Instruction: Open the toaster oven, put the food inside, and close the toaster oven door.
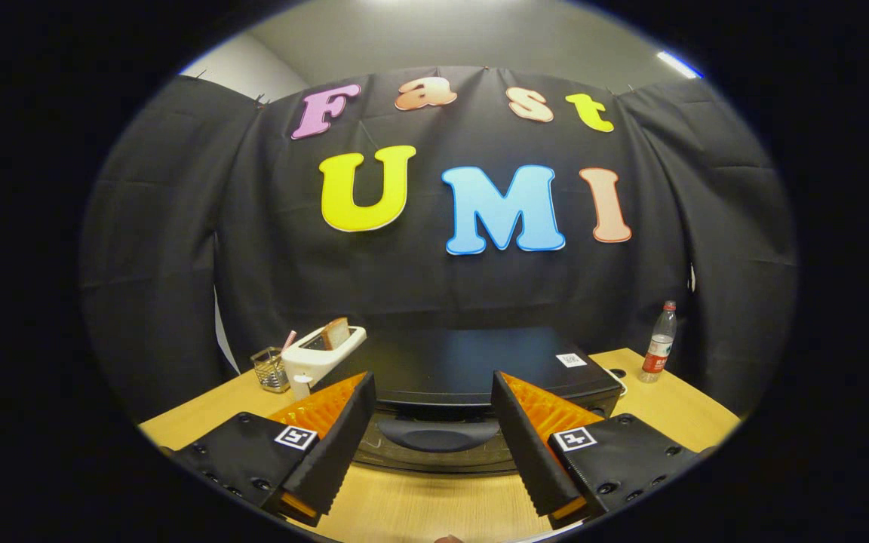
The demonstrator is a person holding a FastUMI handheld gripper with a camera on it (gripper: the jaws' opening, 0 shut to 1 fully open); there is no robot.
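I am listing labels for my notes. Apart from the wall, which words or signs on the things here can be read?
The sticker on the oven: a square code, no words.
The bottle label: too small to read.
The gripper, open before the oven handle: pattern tags, no words.

Dim booth, ceiling light (677,64) glaring overhead — sharp centre, fisheye-bent edges.
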